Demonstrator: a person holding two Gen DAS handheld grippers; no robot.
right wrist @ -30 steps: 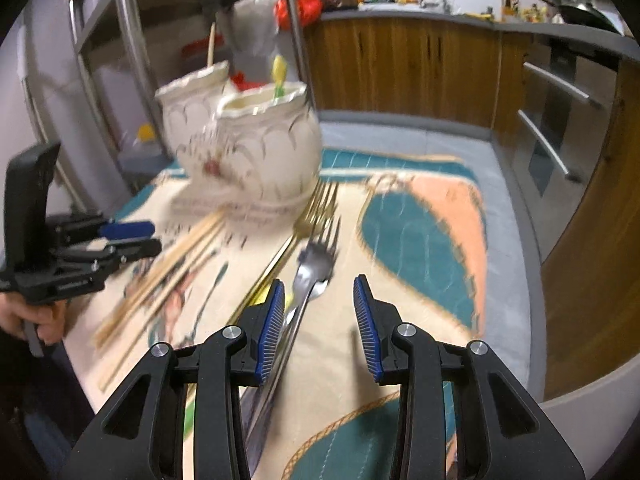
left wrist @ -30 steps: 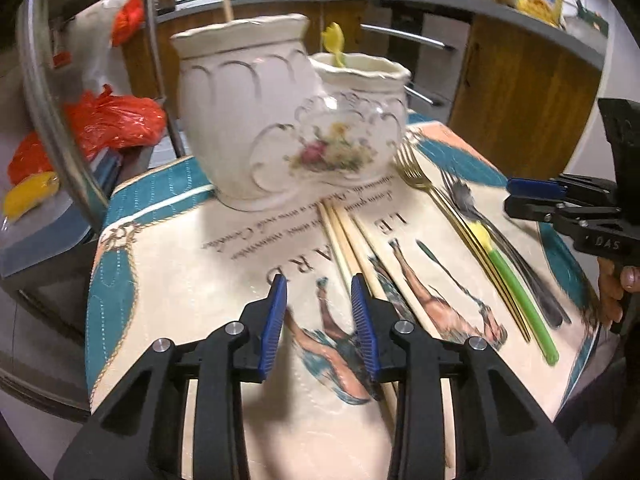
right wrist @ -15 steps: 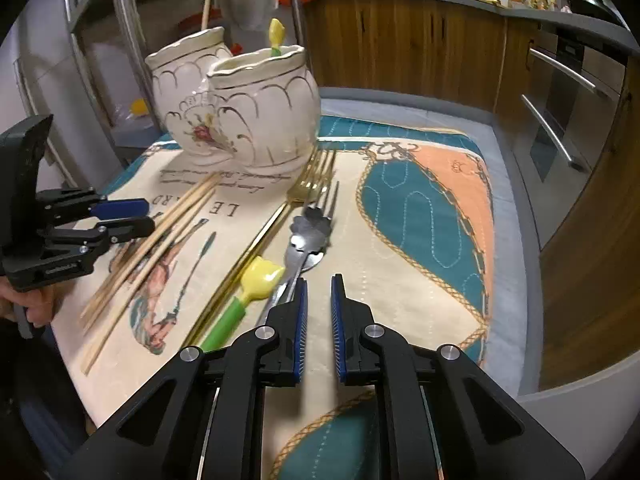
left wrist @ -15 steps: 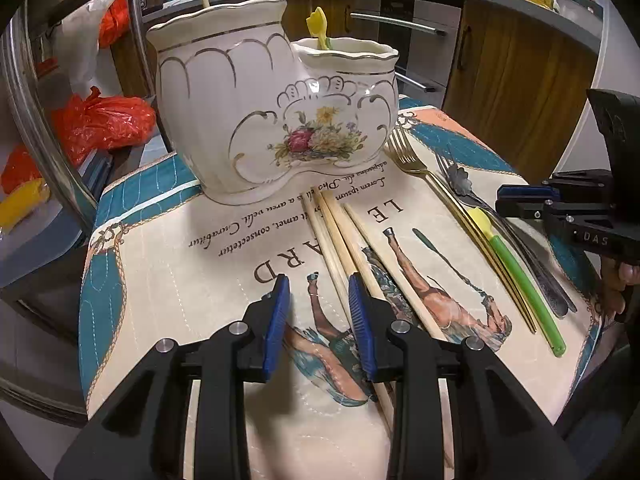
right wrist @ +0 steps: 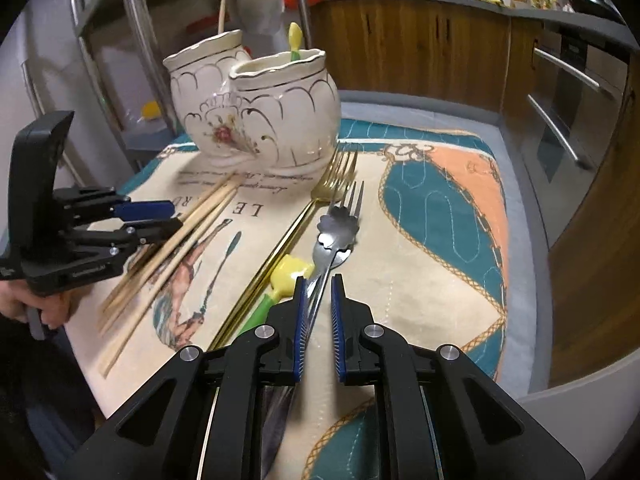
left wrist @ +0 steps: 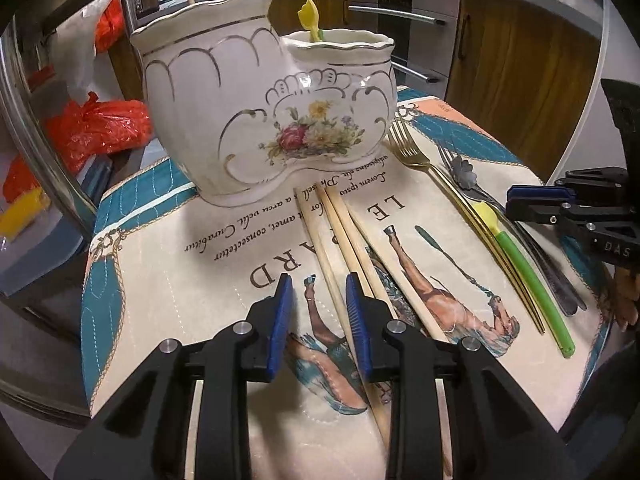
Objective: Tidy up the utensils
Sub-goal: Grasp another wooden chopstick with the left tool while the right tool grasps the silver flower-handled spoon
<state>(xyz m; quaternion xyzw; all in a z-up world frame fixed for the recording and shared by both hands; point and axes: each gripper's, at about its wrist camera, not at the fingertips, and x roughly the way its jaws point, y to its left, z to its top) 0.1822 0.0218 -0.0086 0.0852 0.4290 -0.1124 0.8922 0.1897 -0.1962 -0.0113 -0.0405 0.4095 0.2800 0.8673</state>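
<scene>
A white twin-pot ceramic holder [left wrist: 256, 120] stands at the far side of the printed mat; it also shows in the right wrist view [right wrist: 256, 116]. A yellow-tipped utensil [left wrist: 310, 20] stands in its right pot. Several wooden chopsticks [left wrist: 340, 240] lie in front. My left gripper [left wrist: 318, 308] is open just above them, one chopstick between its jaws. A gold fork [right wrist: 320, 196], a silver fork [right wrist: 352, 204], a flower-headed silver spoon [right wrist: 336, 228] and a yellow-green utensil [right wrist: 284, 276] lie at right. My right gripper [right wrist: 318, 312] is narrowly open around the silver handle.
The mat [left wrist: 160, 264] covers a small table with edges close on all sides. A metal rack with red bags [left wrist: 92, 128] stands to the left. Wooden cabinets and an oven [right wrist: 560, 100] run behind. The right gripper shows at the left view's right edge [left wrist: 532, 200].
Both grippers have come down closer to the mat. The right jaws narrowed from wide open to a small gap around the silver handles. The left jaws stayed open over the chopsticks.
</scene>
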